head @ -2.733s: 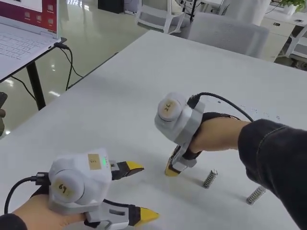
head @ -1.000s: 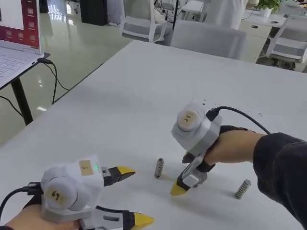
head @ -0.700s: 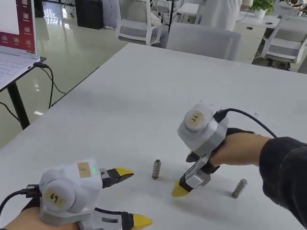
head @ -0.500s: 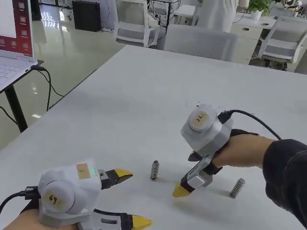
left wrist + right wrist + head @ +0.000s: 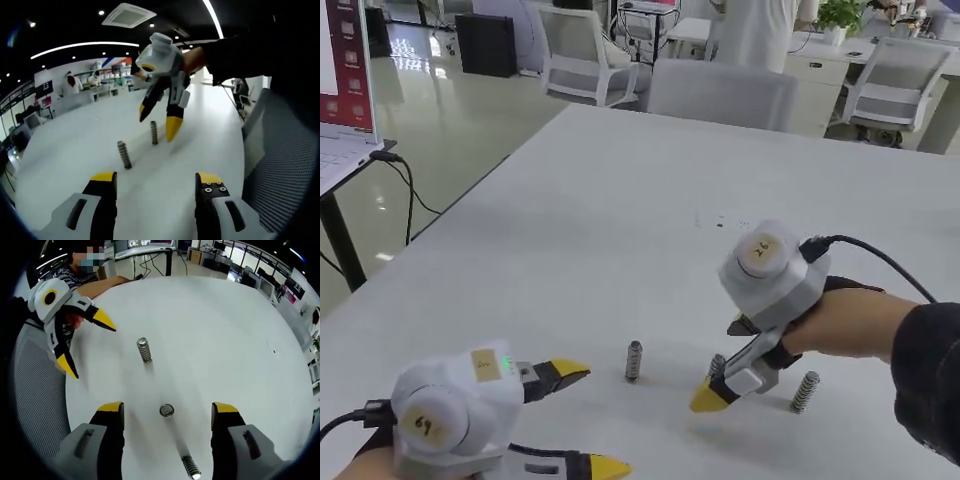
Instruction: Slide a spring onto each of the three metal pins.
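Note:
Three coil springs stand upright in a row on the white table (image 5: 620, 200): a left spring (image 5: 633, 360), a middle spring (image 5: 717, 365) and a right spring (image 5: 804, 390). My right gripper (image 5: 712, 396) points down at the middle spring, open. In its own view that spring (image 5: 167, 410) shows end-on between the spread jaws of the right gripper (image 5: 168, 408), untouched. The left spring (image 5: 144, 349) stands beyond, the right spring (image 5: 190, 466) nearer. My left gripper (image 5: 585, 418) hovers open at the near left. From the open left gripper (image 5: 156, 177), two springs (image 5: 124, 154) (image 5: 154, 132) stand ahead under the right gripper (image 5: 159, 120).
A laptop (image 5: 335, 80) sits on a side desk at the far left, its cable hanging. Office chairs (image 5: 720, 90) stand past the table's far edge. Bare white tabletop stretches beyond the springs.
The right gripper has drawn away to the right from the left spring and now hangs over the middle one. The left gripper has stayed low at the near left. The head camera has shifted.

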